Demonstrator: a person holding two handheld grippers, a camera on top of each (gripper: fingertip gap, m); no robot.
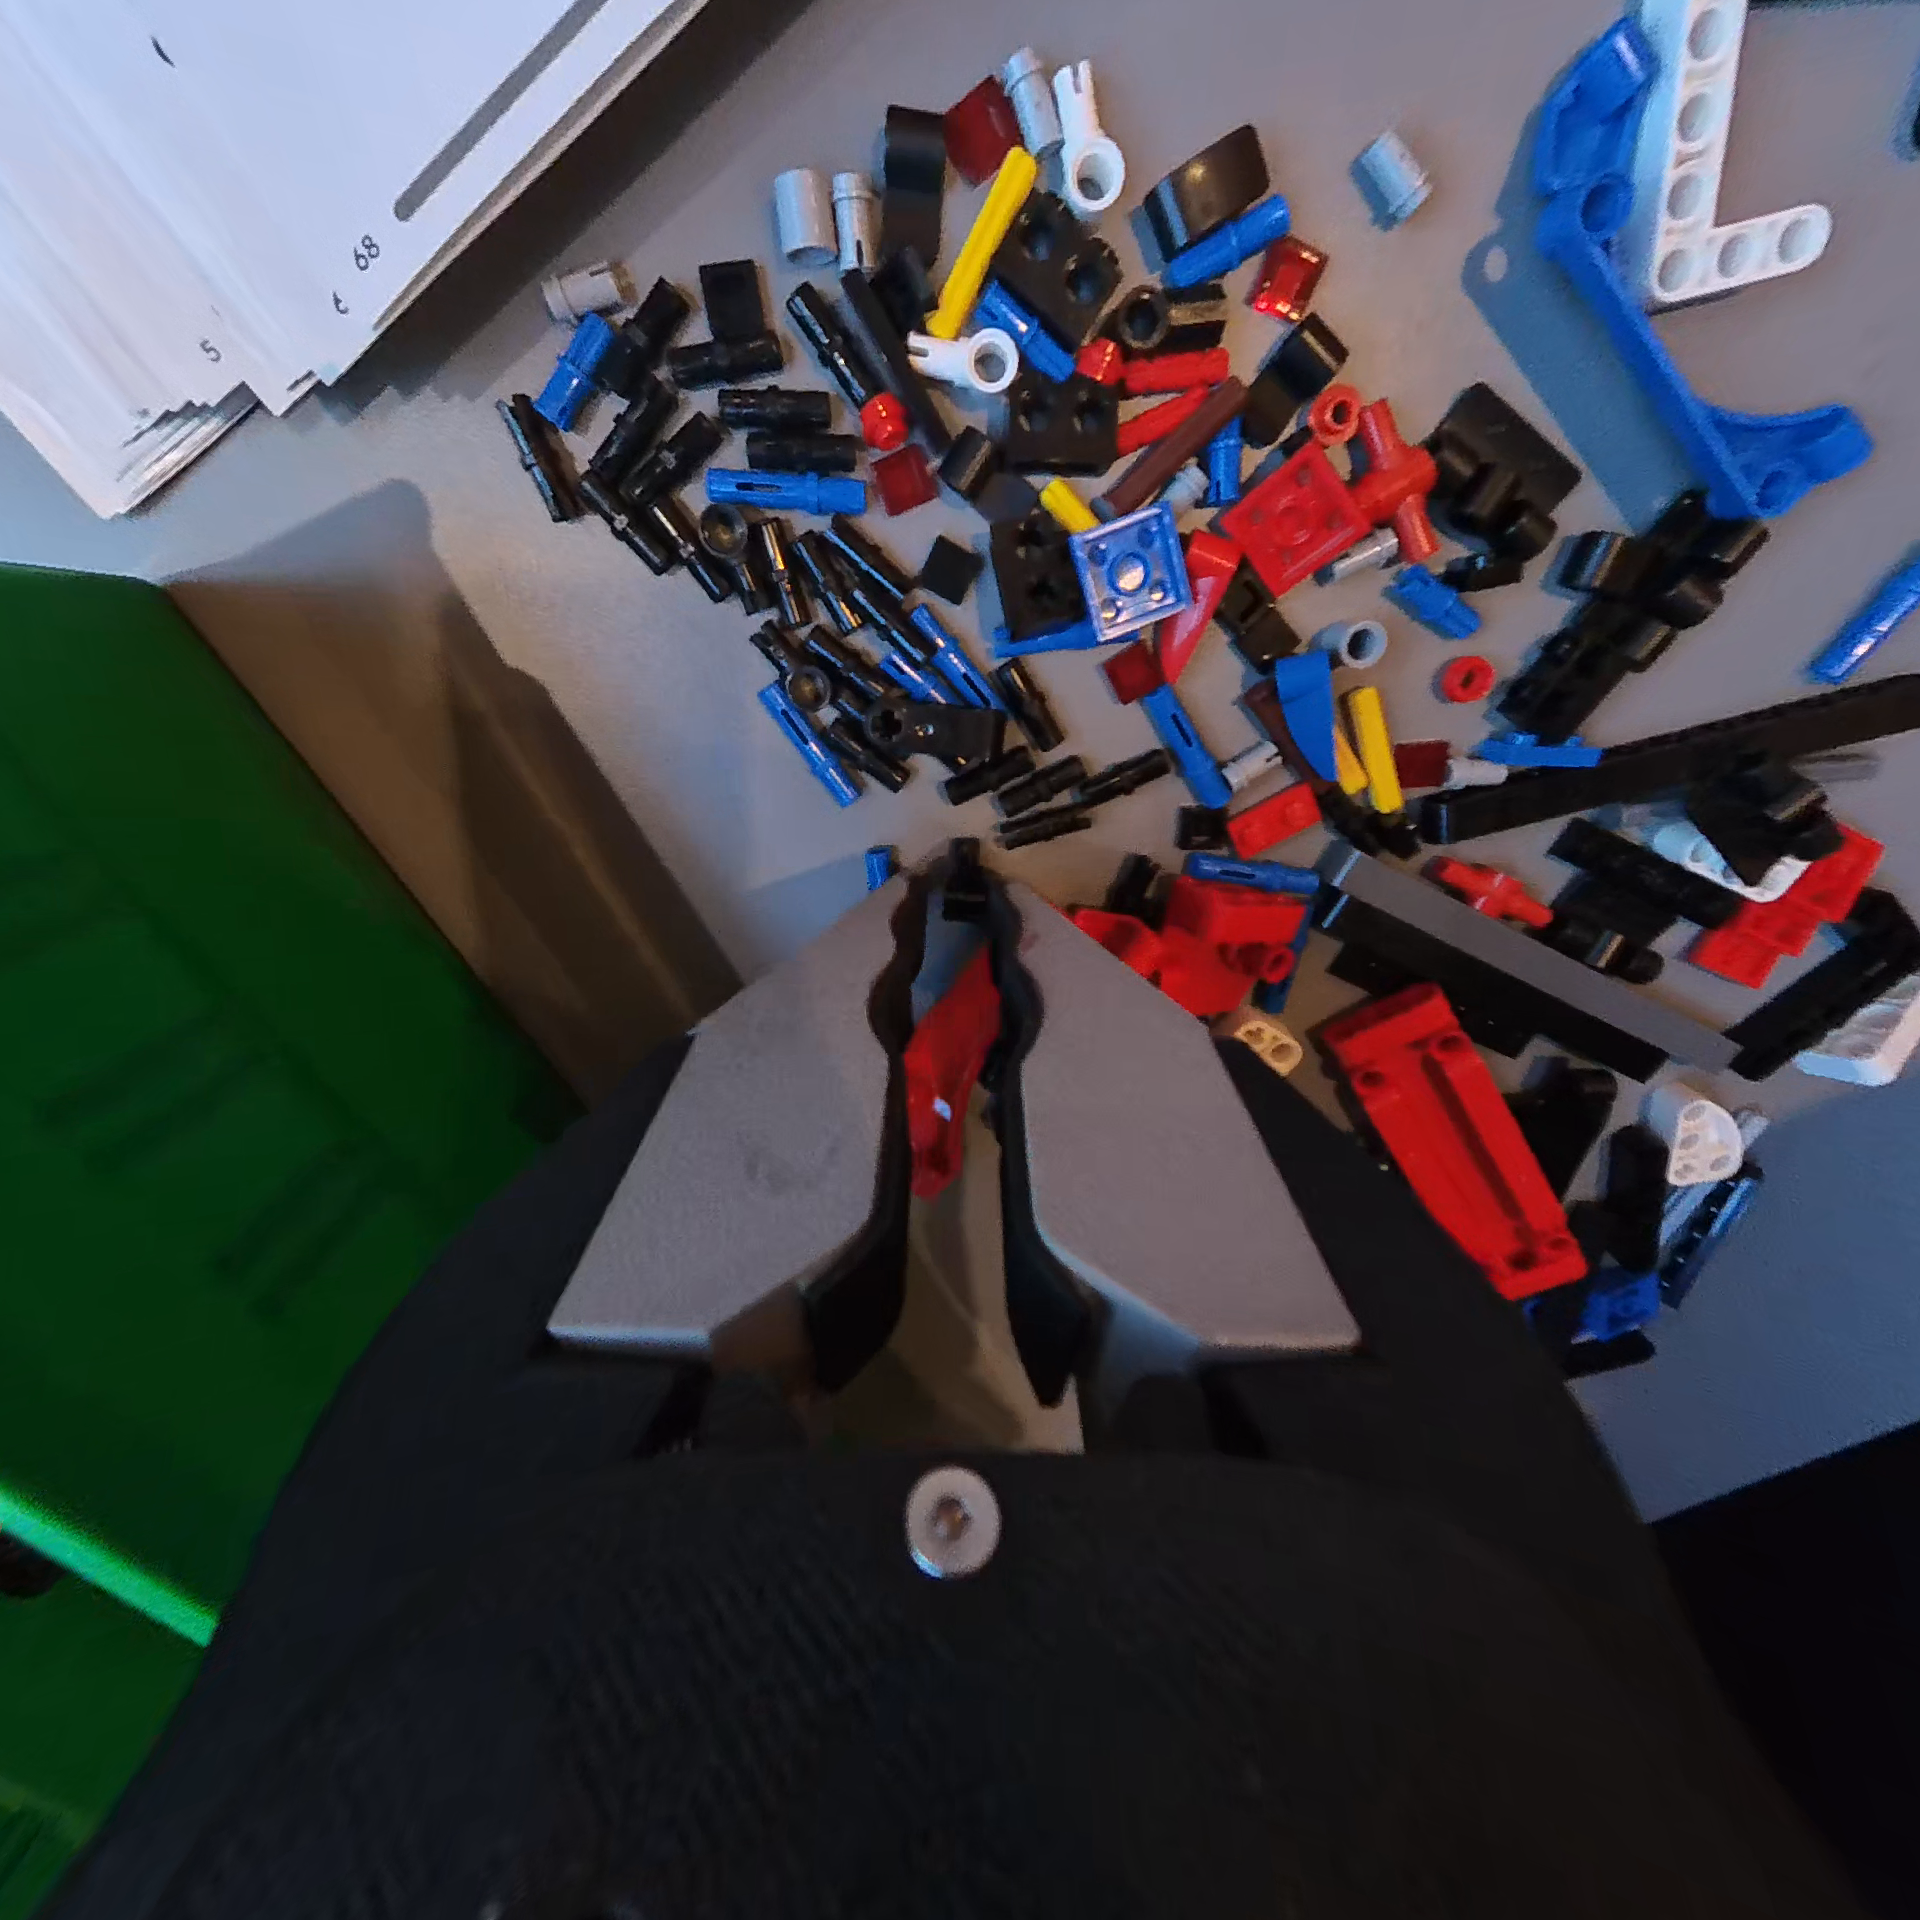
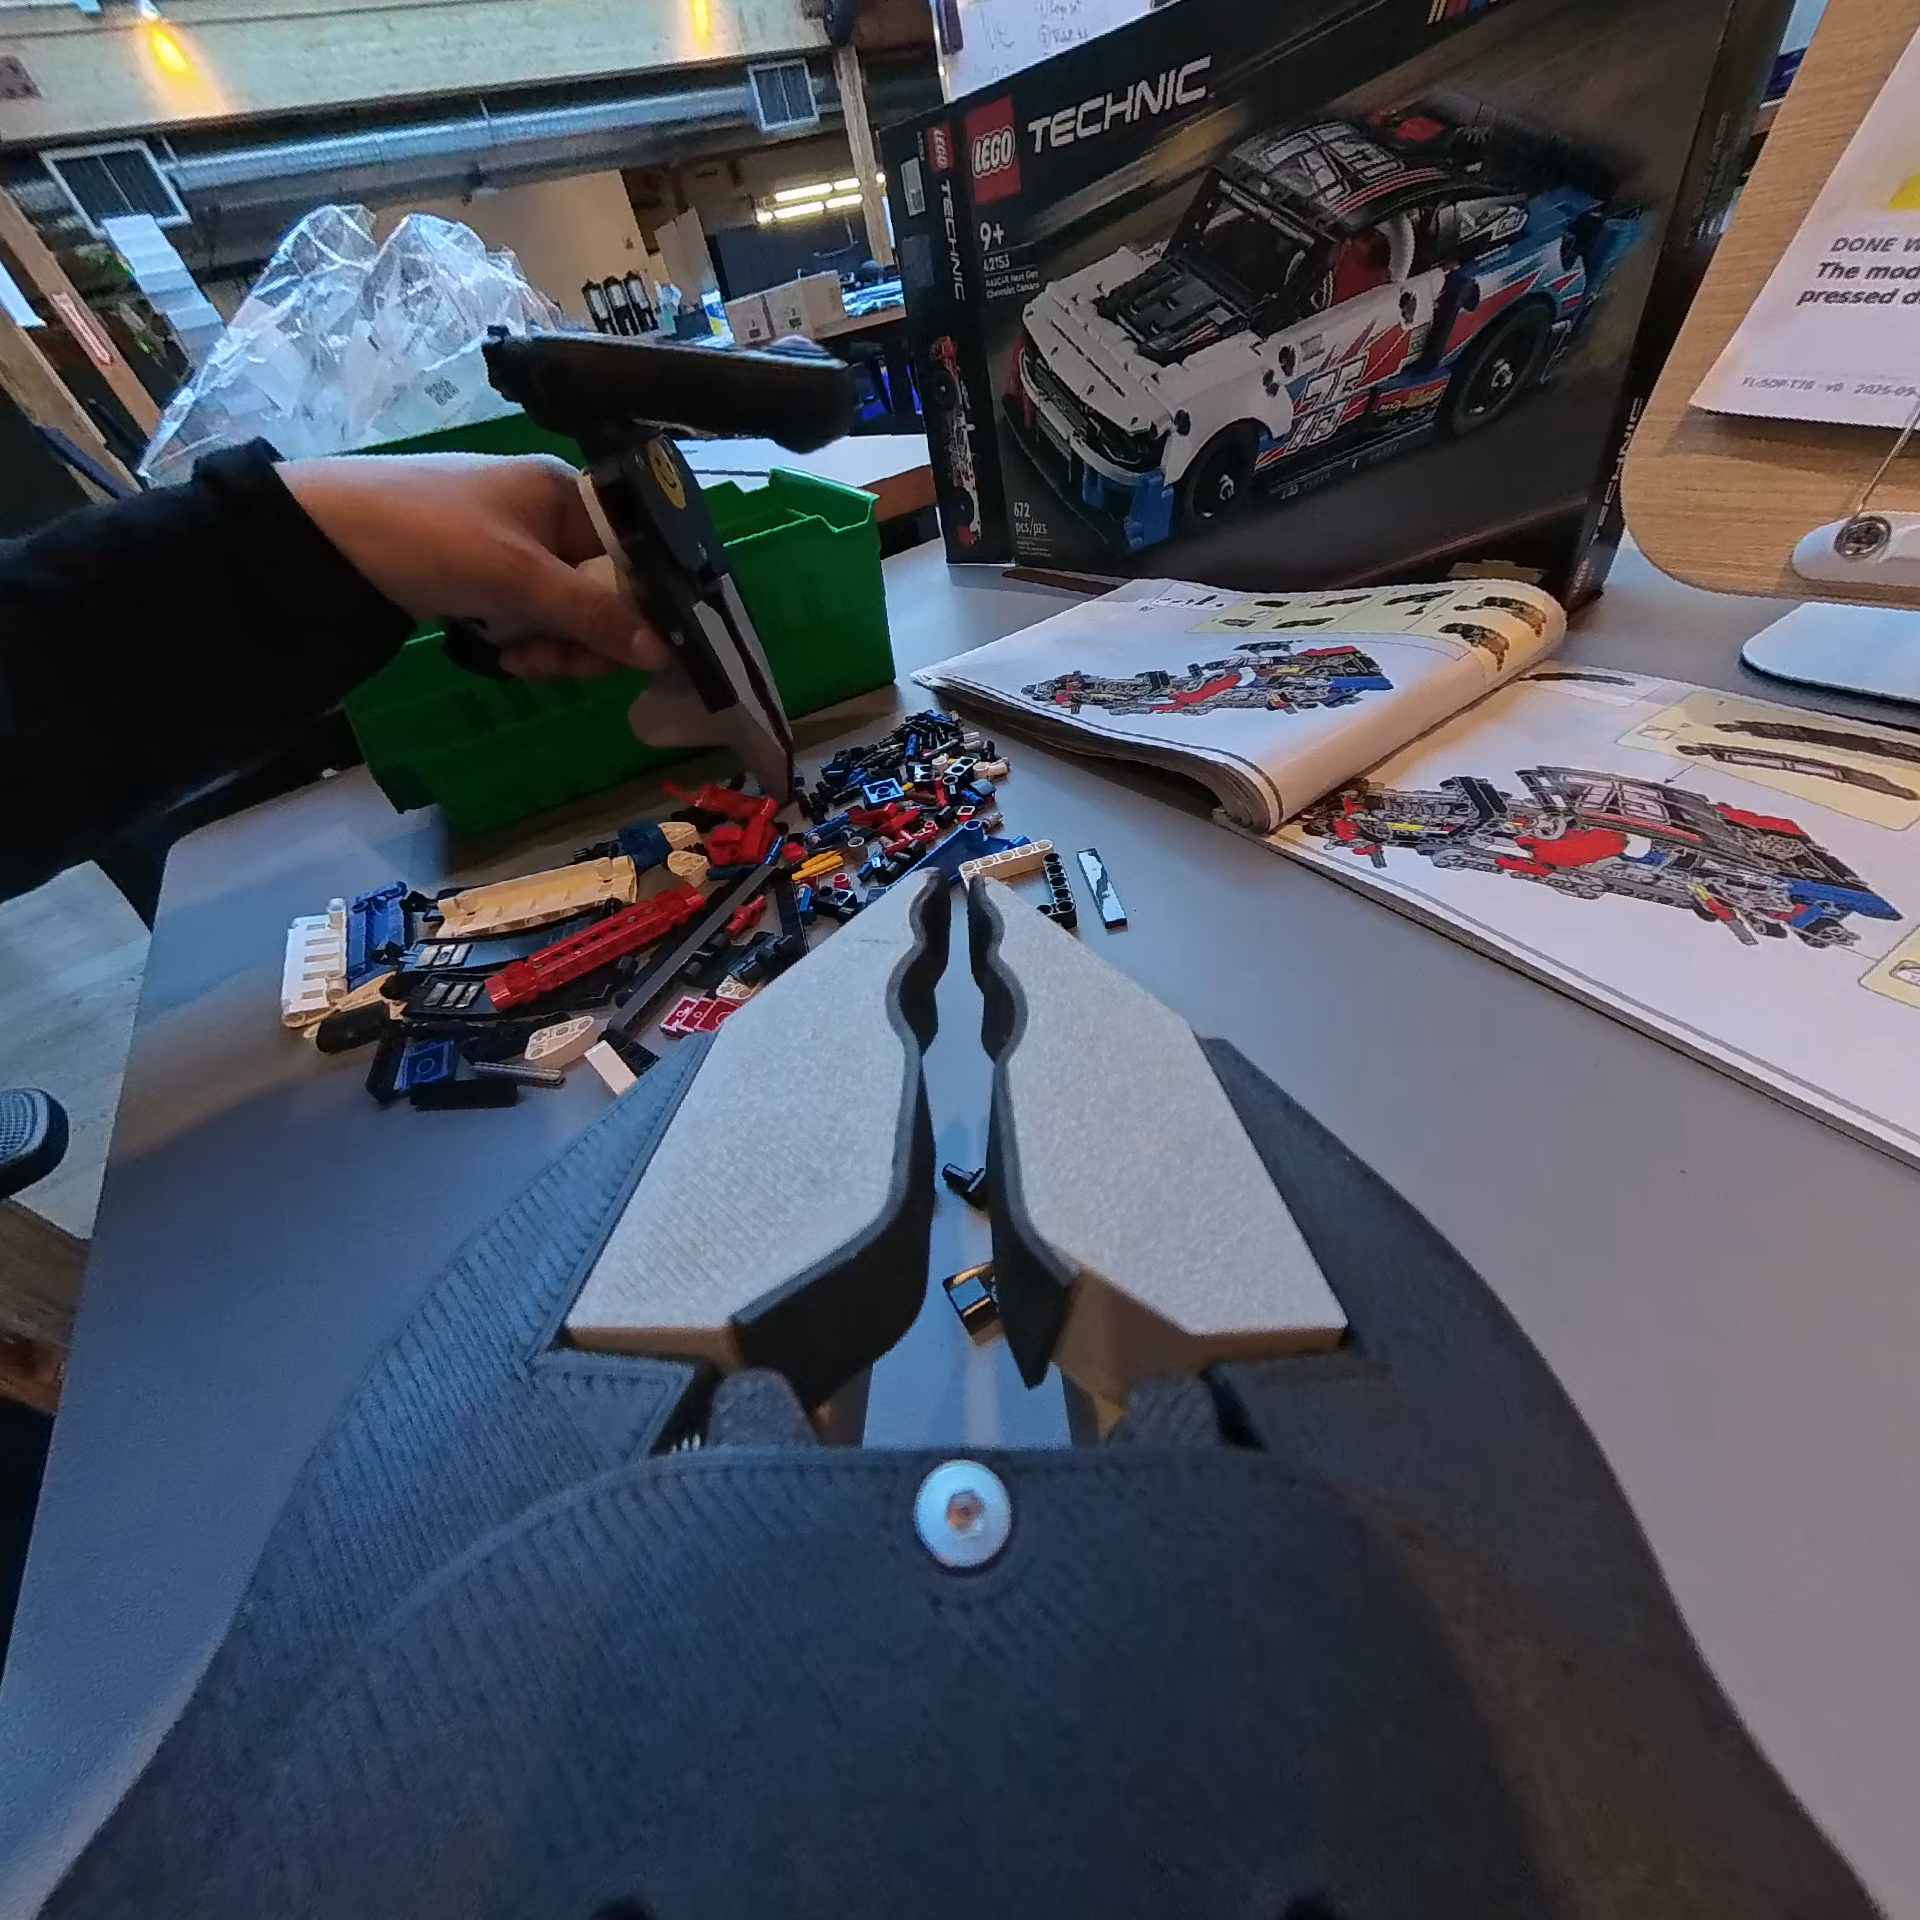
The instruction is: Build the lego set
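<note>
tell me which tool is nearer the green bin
Left. The left tool hangs right beside the green bin, tips down at the brick pile. The right tool sits farther back, across the pile.

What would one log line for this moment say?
left fingers: shut on small black piece, over pile | right fingers: shut, empty, above table | manual: open

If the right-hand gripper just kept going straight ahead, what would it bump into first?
Probably the white beam at the near edge of the brick pile, just beyond the right gripper tips. Depth is hard to judge, so it might pass above it.
</note>
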